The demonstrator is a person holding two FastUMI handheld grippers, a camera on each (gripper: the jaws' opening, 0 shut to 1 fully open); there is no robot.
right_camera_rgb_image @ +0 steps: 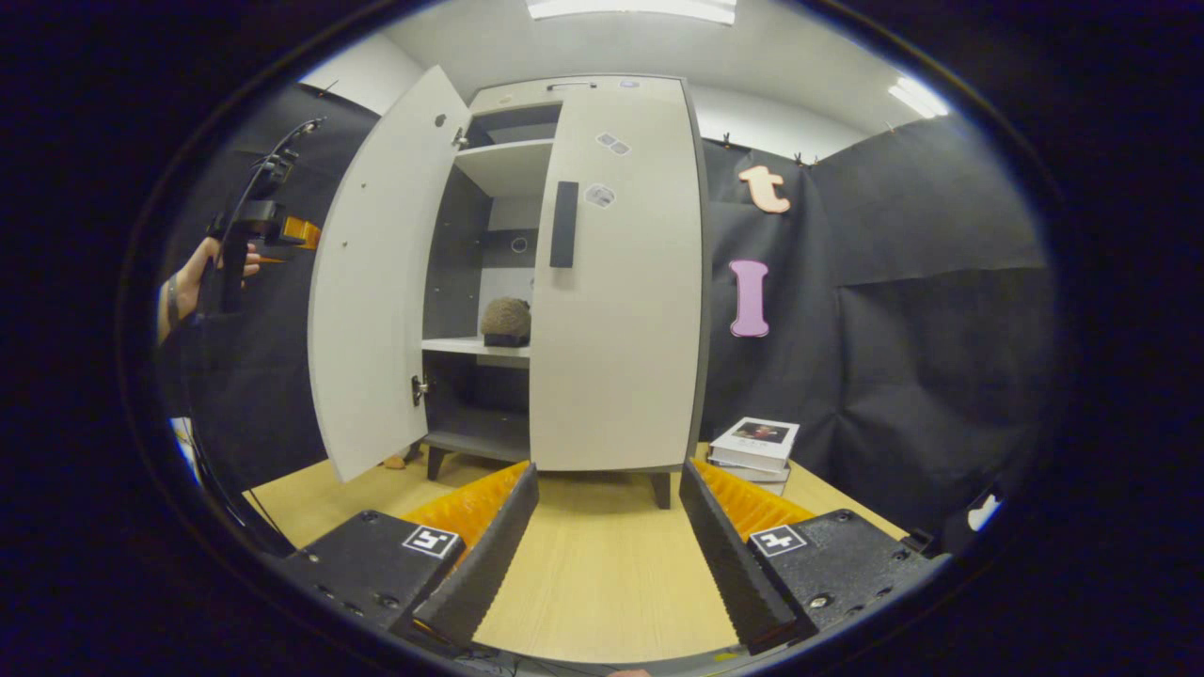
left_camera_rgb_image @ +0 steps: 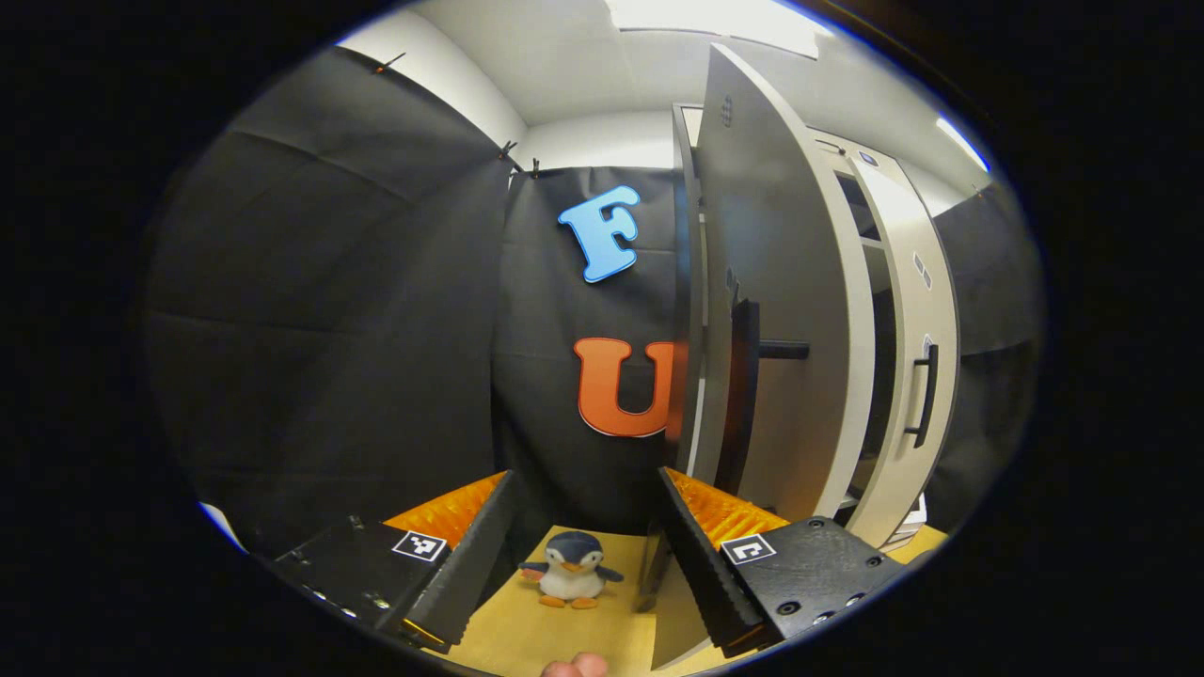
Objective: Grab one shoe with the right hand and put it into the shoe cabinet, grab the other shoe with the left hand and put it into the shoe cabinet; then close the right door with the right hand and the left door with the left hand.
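Your right hand-held gripper (right_camera_rgb_image: pixel 607 555) hangs wide open w/ nothing between the fingers, low over the wooden floor (right_camera_rgb_image: pixel 602 574) and facing the shoe cabinet (right_camera_rgb_image: pixel 611 282) head-on. Right door (right_camera_rgb_image: pixel 616 310) is shut, its dark handle (right_camera_rgb_image: pixel 563 224) upright near the inner edge. Left door (right_camera_rgb_image: pixel 372 282) stands swung out toward you, so the shelves inside show. One shoe (right_camera_rgb_image: pixel 506 322), brownish, sits on the middle shelf (right_camera_rgb_image: pixel 470 347), just behind the right door's edge; can't tell if a second shoe is in there. A stack of books (right_camera_rgb_image: pixel 755 447) lies on the floor just beside the cabinet's right foot.

Your left hand-held gripper (left_camera_rgb_image: pixel 583 555) is also wide open and empty. In the right gripper view you see it raised beyond the outer face of the left door (left_camera_rgb_image: pixel 781 310), held in your hand (right_camera_rgb_image: pixel 193 282), apart from the door. From the left gripper view the left door is seen nearly edge-on, close in front of the right finger, w/ a dark handle (left_camera_rgb_image: pixel 743 395) on it; not touching as far as I can tell. A small penguin plush (left_camera_rgb_image: pixel 571 569) stands on the floor between the fingers, farther off, by the black cloth wall (left_camera_rgb_image: pixel 376 329).
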